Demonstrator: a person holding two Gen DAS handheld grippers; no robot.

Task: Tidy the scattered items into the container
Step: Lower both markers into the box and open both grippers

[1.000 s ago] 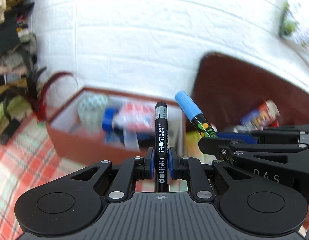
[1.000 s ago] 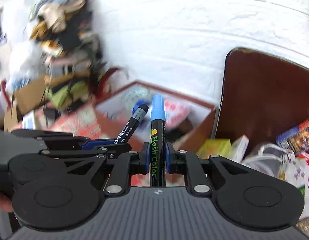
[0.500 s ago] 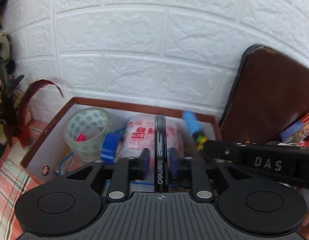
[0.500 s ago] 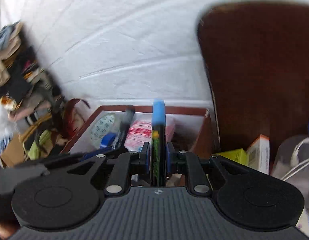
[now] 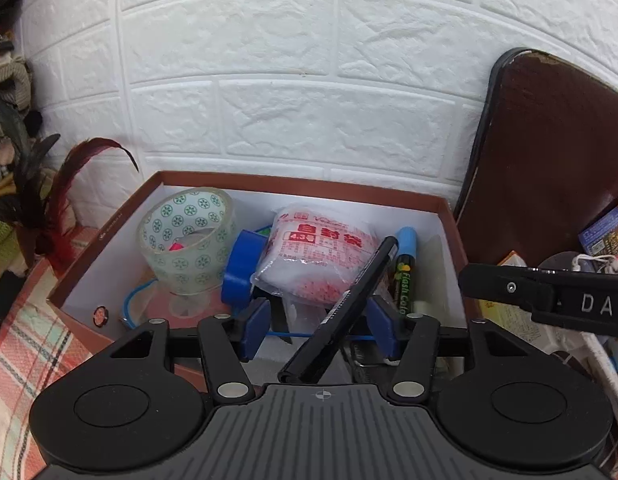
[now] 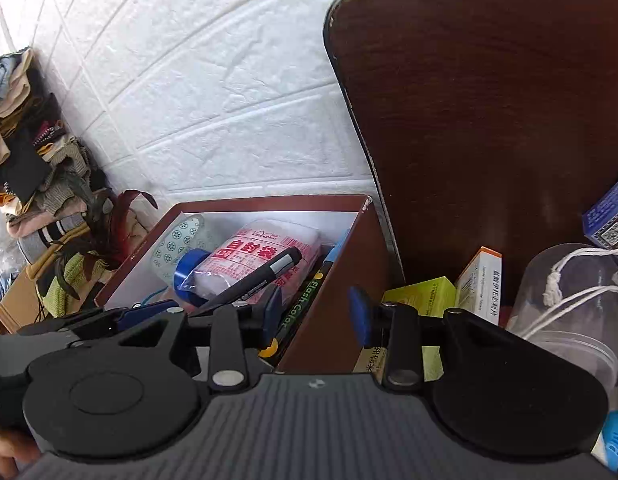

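A brown box with a white inside [image 5: 293,185] [image 6: 333,264] stands against the white wall. My left gripper [image 5: 320,325] is open over its front edge. The black marker [image 5: 349,300] [image 6: 253,284] lies loose and tilted between the open jaws, leaning on a red-printed plastic bag [image 5: 321,256] [image 6: 253,256]. My right gripper [image 6: 315,316] is open above the box's right wall. The blue-capped Flash Color marker [image 5: 405,268] [image 6: 305,304] lies inside the box along that wall. A clear tape roll [image 5: 187,236] and a blue tape roll [image 5: 243,268] also sit in the box.
A dark brown chair back [image 6: 489,100] stands right of the box. Small cartons [image 6: 477,284] and a clear plastic container with white cord [image 6: 569,300] crowd the right. A plaid cloth [image 5: 25,344], dark red feathers [image 5: 69,184] and piled clothes [image 6: 25,152] lie to the left.
Both grippers moved over the box and opened. The black marker slipped free and tilted onto the bag. The blue-capped marker dropped into the box by its right wall.
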